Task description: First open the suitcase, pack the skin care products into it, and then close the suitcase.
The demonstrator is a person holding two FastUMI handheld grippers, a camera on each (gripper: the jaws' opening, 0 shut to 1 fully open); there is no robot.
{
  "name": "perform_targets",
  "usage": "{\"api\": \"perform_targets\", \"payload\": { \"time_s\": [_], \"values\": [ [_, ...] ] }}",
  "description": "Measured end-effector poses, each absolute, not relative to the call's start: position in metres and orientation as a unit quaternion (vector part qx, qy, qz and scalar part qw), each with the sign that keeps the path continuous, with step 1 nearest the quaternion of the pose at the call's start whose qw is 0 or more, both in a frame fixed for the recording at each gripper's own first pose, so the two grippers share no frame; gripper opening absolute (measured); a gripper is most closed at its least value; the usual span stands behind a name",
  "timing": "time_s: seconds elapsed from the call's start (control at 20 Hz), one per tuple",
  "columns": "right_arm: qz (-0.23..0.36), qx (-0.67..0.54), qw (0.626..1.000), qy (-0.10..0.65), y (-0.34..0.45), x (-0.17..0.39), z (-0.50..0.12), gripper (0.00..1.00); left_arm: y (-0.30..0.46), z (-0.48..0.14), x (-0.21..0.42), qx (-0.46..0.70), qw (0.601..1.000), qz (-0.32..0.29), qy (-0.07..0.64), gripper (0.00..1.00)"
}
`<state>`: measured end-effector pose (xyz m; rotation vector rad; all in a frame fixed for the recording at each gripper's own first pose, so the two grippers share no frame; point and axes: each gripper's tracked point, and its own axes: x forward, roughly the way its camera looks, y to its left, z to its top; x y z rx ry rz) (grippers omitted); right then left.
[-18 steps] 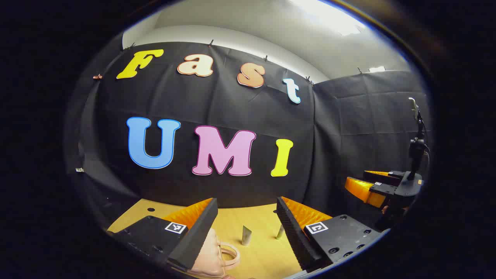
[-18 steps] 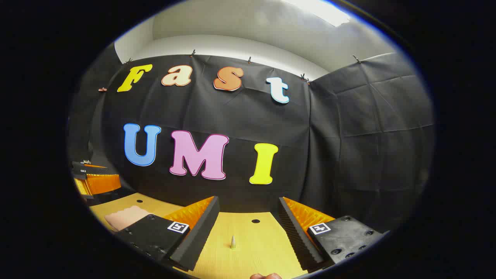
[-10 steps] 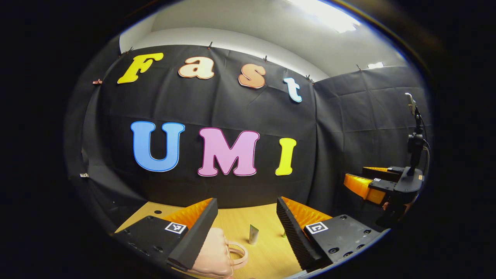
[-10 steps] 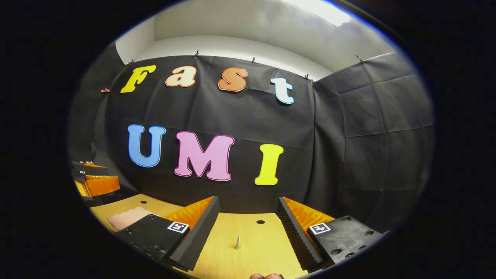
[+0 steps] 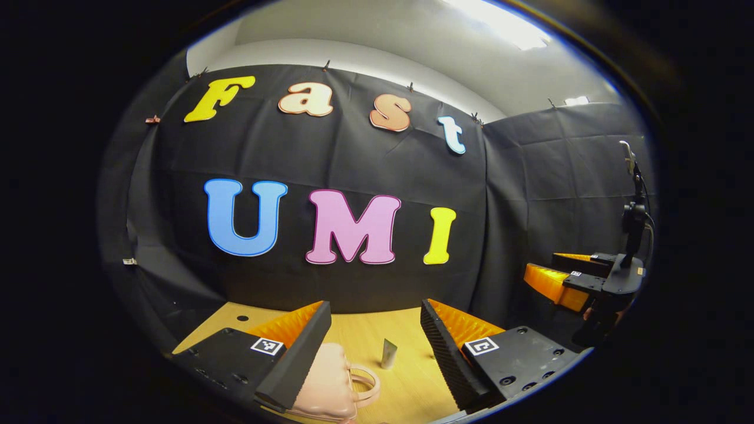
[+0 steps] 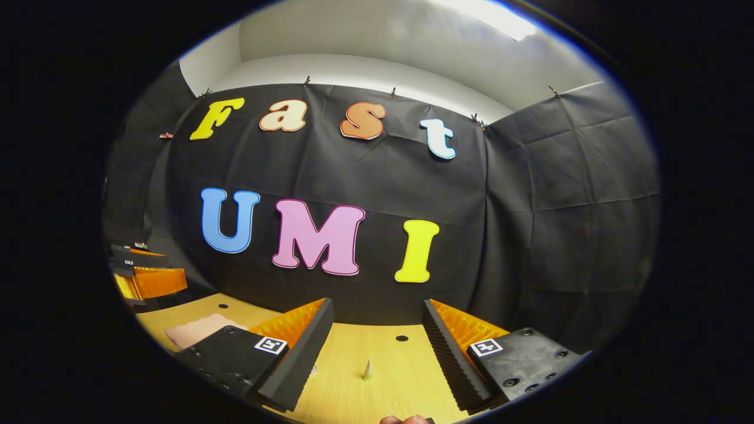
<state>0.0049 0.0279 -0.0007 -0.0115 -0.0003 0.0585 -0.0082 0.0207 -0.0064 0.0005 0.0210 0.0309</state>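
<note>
Both tongs hang above the counter (image 5: 365, 330) with their fingers spread wide and nothing between them, which fits a start: the suitcase has not yet been opened, so neither pair needs to hold anything.

In the left gripper view, the left tongs (image 5: 375, 344) sit at the bottom centre of the frame, aimed out over the wooden top. The pink suitcase (image 5: 330, 383) lies low in the frame, partly behind the left finger, its looped handle (image 5: 368, 380) turned toward the middle of the picture. Whether it is latched I cannot tell, but it looks shut. Just beside the handle, a small skin care tube (image 5: 388, 353) stands upright on the counter, apart from the case. The right tongs (image 5: 559, 277) show at the right edge, raised and well apart from the case.

In the right gripper view, the right tongs (image 6: 377, 347) frame another small pointed tube (image 6: 367, 370) standing at bottom centre; the case's pink top shows at lower left. The left tongs look better placed to begin on the suitcase.
</note>
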Motion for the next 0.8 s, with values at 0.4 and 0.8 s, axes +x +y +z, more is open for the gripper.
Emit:
{"api": "perform_targets", "payload": {
  "time_s": [0.4, 0.8],
  "values": [
    [0.030, 0.003, 0.999, 0.013, 0.009, 0.007, -0.014, 0.96, 0.001, -0.121, 0.042, -0.063, 0.980, -0.034, 0.184, 0.96],
    [0.052, -0.002, 0.997, 0.054, -0.048, 0.024, -0.065, 0.96, -0.006, -0.268, 0.093, -0.124, 0.902, 0.028, 0.413, 0.97]
  ]
}}
